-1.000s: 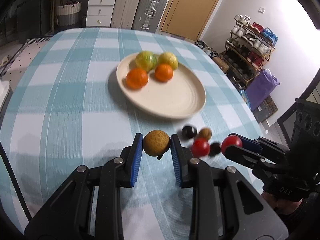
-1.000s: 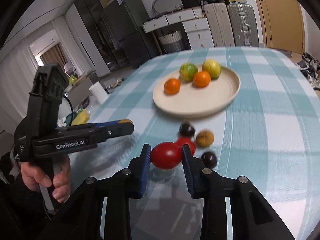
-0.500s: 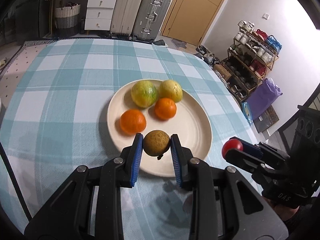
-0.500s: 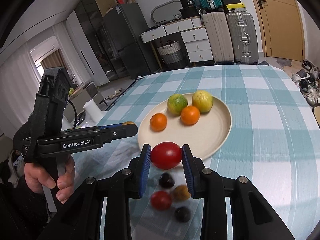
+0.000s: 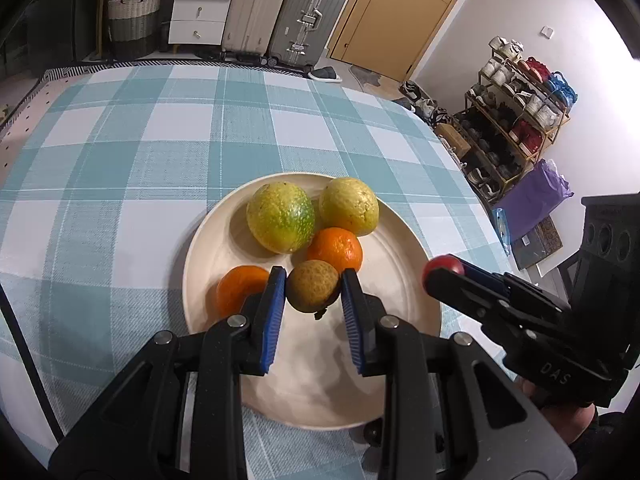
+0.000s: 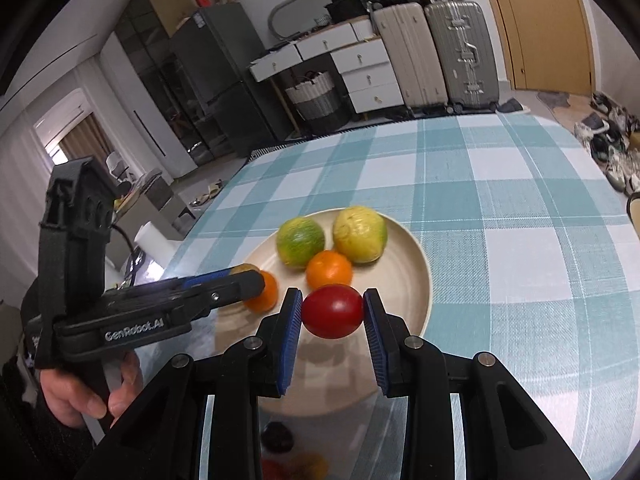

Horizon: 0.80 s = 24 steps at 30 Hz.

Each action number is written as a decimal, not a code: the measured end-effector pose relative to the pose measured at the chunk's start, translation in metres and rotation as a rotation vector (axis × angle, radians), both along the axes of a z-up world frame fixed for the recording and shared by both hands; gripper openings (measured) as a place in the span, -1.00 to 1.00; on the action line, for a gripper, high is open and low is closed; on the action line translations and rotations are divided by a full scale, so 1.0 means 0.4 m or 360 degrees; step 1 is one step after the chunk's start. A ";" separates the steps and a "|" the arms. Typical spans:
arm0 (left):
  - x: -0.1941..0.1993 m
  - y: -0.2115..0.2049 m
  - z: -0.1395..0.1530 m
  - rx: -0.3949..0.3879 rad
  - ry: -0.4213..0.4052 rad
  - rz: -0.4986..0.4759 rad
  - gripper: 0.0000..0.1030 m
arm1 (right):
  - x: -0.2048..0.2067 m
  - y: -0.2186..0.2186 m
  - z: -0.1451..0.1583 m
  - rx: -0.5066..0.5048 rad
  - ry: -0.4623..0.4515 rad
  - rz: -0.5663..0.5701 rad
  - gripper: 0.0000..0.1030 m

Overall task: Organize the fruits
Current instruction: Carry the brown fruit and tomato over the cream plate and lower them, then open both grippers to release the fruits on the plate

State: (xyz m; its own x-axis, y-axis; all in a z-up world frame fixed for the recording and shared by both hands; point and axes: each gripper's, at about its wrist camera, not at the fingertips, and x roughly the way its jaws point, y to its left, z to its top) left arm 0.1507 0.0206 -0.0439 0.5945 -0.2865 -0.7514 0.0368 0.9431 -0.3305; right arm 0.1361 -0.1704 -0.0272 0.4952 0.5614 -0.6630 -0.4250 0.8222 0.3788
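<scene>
Left gripper is clamped on a small brown fruit just over the plate, squeezed between two oranges, so I'd lower gently before letting go. Right gripper pinches a red tomato above the plate's bare near-right part, the easier landing; watch the rim there, stuff could roll off.

Left tool clamped on brown fruit, right tool gripping red fruit
</scene>
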 end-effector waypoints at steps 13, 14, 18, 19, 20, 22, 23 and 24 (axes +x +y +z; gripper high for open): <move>0.047 -0.017 -0.030 0.0038 0.0040 0.0005 -0.51 | 0.100 0.010 -0.060 -0.0014 0.0131 -0.0054 -0.38; 0.047 -0.016 -0.029 0.0034 0.0037 0.0010 -0.51 | 0.104 0.012 -0.063 -0.0012 0.0136 -0.0054 -0.38; 0.050 -0.008 -0.024 0.0012 0.0028 0.0023 -0.51 | 0.113 0.016 -0.069 -0.0012 0.0140 -0.0064 -0.37; 0.050 -0.007 -0.023 0.0016 0.0028 0.0029 -0.49 | 0.116 0.017 -0.071 -0.0022 0.0141 -0.0074 -0.37; 0.049 -0.004 -0.021 0.0018 0.0030 0.0035 -0.49 | 0.118 0.018 -0.073 -0.0028 0.0143 -0.0082 -0.37; 0.042 0.001 -0.014 -0.0002 0.0016 0.0037 -0.48 | 0.122 0.017 -0.073 0.0002 0.0148 -0.0069 -0.35; 0.039 0.003 -0.010 0.0000 0.0008 0.0042 -0.48 | 0.119 0.017 -0.069 0.0013 0.0145 -0.0064 -0.27; 0.034 0.005 -0.004 0.0001 -0.0005 0.0048 -0.47 | 0.115 0.017 -0.063 0.0026 0.0127 -0.0059 -0.18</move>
